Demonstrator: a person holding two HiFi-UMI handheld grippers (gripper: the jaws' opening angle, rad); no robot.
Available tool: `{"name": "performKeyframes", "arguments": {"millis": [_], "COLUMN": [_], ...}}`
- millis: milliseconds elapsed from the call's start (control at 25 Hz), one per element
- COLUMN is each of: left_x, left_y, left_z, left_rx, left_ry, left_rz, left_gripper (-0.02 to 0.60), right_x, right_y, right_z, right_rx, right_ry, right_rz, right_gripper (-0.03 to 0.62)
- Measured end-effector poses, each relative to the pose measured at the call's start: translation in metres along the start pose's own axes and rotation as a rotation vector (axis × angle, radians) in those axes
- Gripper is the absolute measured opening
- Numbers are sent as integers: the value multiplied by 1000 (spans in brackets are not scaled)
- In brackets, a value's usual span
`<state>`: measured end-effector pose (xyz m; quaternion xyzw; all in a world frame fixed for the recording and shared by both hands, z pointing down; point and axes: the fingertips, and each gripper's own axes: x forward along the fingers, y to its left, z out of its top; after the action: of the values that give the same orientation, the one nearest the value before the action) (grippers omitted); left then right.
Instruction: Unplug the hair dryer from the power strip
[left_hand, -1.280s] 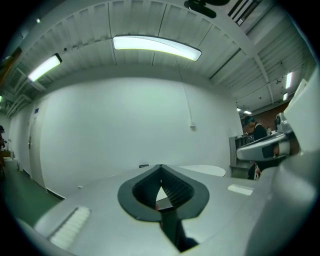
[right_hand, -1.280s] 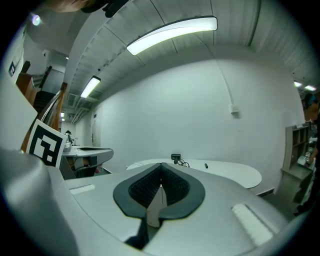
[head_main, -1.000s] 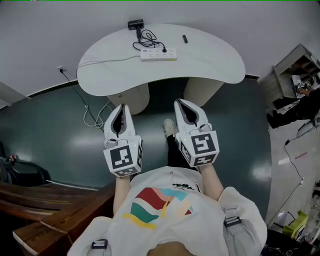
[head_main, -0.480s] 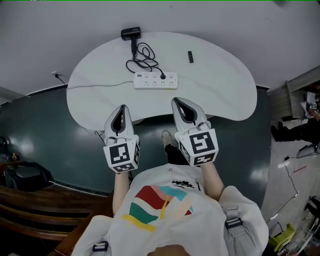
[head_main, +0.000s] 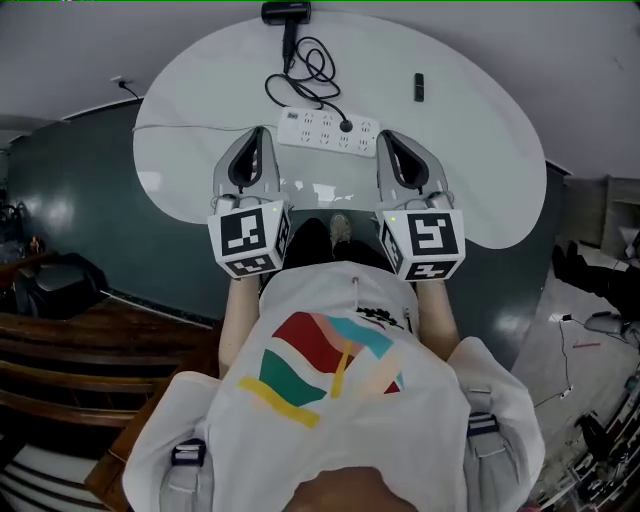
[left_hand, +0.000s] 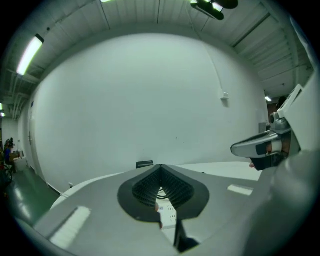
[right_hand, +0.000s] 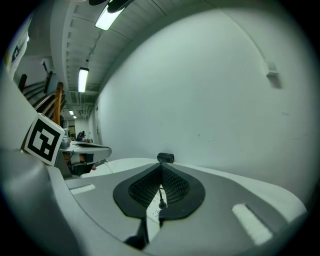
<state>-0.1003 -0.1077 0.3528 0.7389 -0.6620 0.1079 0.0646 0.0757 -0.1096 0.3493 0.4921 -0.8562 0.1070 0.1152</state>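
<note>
Head view — claws (head_main: 257, 137) (head_main: 392, 140) (shut) nearer power strip (head_main: 328, 131)

hair dryer (head_main: 286, 12) behind power strip (head_main: 328, 131), on table (head_main: 470, 150)

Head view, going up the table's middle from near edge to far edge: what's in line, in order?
power strip → cord → hair dryer

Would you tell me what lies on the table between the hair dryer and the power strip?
In the head view, only the looped black cord lies between hair dryer and power strip.
</note>
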Motion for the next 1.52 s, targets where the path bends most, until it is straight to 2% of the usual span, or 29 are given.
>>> {"name": "performKeyframes", "arguments": {"millis": [160,400,520,680,800,920,1080,1280,1520], "left_x": [28,52,58,66,71,80,92,105,112], "left_y": [-9,-29,-25,-11,-12,-25,-42,-53,-54], "left_z": [16,33,39,38,24,11,-22,-76,-138], "left_rx": [14,12,5,-42,-59,-88,-42,-34,90], "left_ry": [-24,-66,-71,-67,5,88,225,399,610], "left_rz": [-43,-149,-167,-172,-239,-358,-447,-499,-525], "left_gripper": [0,0,0,2,16,148,167,189,198], "right_x": [12,21,27,34,35,38,41,38,34], "right_y": [-14,-21,-20,-16,-10,-10,-12,-15,-20], "right_z": [13,26,33,38,37,36,30,17,2], "right_rx": [15,28,34,34,44,55,59,83,113], "right_ry": [-21,-70,-84,-89,-88,-80,-59,-28,9], "right_rz": [-20,-68,-89,-110,-123,-142,-166,-198,-237], "right_gripper": [12,12,12,12,12,12,12,12,12]}}
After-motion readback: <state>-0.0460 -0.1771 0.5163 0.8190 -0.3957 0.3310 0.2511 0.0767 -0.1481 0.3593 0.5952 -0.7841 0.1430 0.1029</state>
